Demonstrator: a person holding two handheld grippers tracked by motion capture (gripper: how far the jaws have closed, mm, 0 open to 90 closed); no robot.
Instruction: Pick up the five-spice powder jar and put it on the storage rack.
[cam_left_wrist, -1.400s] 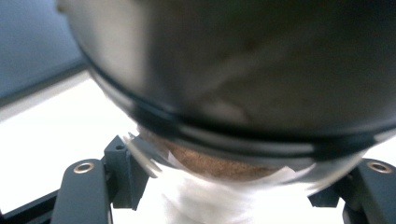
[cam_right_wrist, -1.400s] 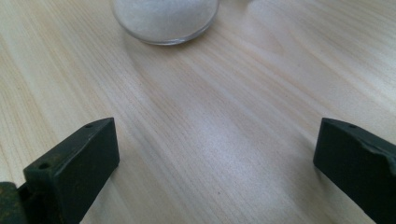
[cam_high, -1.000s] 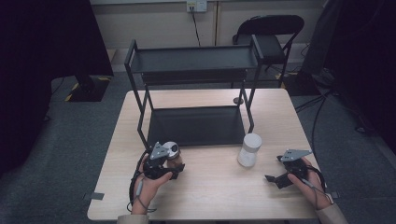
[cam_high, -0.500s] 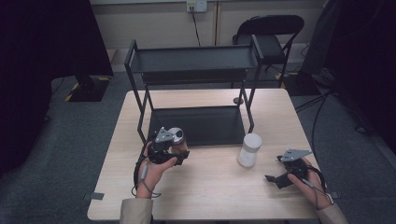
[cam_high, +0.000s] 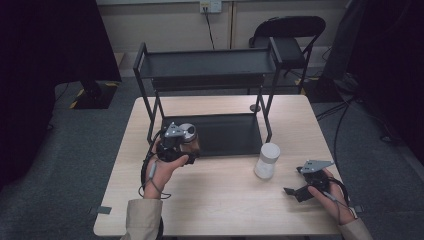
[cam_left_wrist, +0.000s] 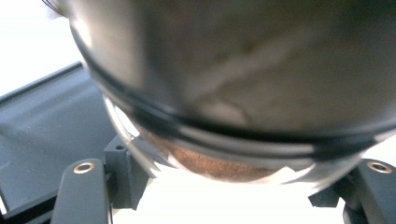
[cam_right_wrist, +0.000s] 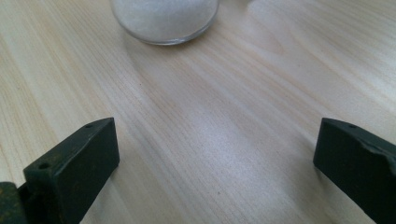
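Since a second ago your left gripper (cam_high: 186, 141) has come up off the tabletop with the brown jar (cam_high: 191, 141) and now sits higher, right at the front edge of the rack's lower shelf (cam_high: 225, 134); your right gripper (cam_high: 295, 187) hasn't budged.

Counting things: two jars, two grippers, one rack, one table, one chair.

Left jaws are closed tight on the brown jar. In the left gripper view it's a round clear glass body (cam_left_wrist: 233, 93) with brown powdery stuff inside and a dark band round it, pinned between the two black jaws, and it's blurry that close up.

Right jaws are wide open with nothing in them, just bare wood grain between the blocky black tips (cam_right_wrist: 215, 168). That gripper rests low over the pale wooden table (cam_high: 220, 210).

The white jar (cam_high: 266, 160) stands upright on the table, near the rack's right front leg, well apart from your right gripper. It's a clear cylinder of white grains (cam_right_wrist: 164, 18).

The rack (cam_high: 205, 65) is black metal, two flat tiers on thin legs. A black folding chair (cam_high: 290, 35) stands behind the table.
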